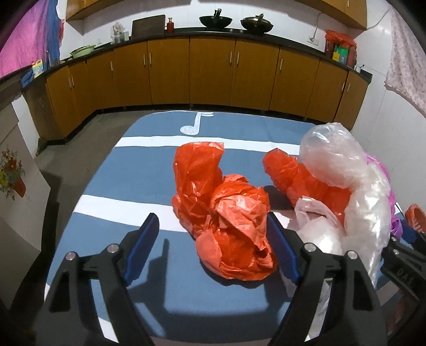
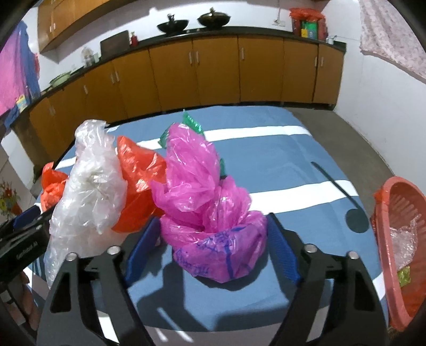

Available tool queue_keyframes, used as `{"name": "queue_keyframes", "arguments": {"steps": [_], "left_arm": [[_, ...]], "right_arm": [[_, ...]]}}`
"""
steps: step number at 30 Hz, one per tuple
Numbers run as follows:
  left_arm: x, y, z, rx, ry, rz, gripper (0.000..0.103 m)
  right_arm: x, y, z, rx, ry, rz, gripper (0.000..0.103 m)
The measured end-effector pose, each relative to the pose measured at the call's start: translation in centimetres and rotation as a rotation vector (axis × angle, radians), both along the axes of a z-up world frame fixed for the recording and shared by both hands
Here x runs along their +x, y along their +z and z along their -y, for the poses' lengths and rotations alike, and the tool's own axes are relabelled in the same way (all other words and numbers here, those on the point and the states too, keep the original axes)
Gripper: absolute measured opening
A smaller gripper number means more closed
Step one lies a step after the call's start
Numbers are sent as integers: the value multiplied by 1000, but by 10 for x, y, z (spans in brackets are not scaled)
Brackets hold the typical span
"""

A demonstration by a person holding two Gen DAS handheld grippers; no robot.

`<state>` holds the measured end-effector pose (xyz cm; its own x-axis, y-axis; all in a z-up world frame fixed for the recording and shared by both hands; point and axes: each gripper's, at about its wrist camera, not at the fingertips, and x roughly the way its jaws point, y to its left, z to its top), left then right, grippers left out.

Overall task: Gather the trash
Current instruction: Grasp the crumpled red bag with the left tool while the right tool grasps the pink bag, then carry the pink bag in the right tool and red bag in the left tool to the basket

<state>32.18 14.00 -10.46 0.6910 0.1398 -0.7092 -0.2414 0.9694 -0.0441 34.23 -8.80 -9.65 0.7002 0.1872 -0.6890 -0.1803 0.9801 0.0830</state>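
Nearest to me, my left tongs stand spread wide with their blue pads on either side of a crumpled red bag, which lies on the blue tabletop; the right pad looks to be brushing the plastic, though I cannot tell for sure, and nothing is clamped. My right tongs are just as wide apart and frame a pink bag with blue scrawl on its lower folds, which also rests on the tabletop and is not gripped. Between the two bags sits a tall clear bag, puffed and wrinkled, leaning against a second red bag that touches the pink one. A bit of green plastic pokes up behind the pink bag's top. At the right edge of the tabletop, seen from my right wrist, a red basket stands tilted toward me with clear wrapping and a scrap of yellow-green inside (its far side is cut off by the lens rim). The tabletop cloth carries white stripes and a white music note. Beyond it runs a row of brown cabinets under a dark counter with two woks.
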Motion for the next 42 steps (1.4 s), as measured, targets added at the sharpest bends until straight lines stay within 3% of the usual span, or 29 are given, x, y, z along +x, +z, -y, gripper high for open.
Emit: {"name": "queue_keyframes", "arguments": {"steps": [6,15,30,42], "left_arm": [[10,-5,1,-41,-36,-19,58],[7,-5,4,-32,-67,-10,36],[-51,21,-11,-25,-31,46,34],[-87,54,14,-6,-104,122,34]], "right_arm": [[-4,1,-2,-12,14,7,61],[-15,8,15,10,-6,10,41],[-52,22,51,41,-83,45,37],[-88,44,86,48,-167,111,37]]}}
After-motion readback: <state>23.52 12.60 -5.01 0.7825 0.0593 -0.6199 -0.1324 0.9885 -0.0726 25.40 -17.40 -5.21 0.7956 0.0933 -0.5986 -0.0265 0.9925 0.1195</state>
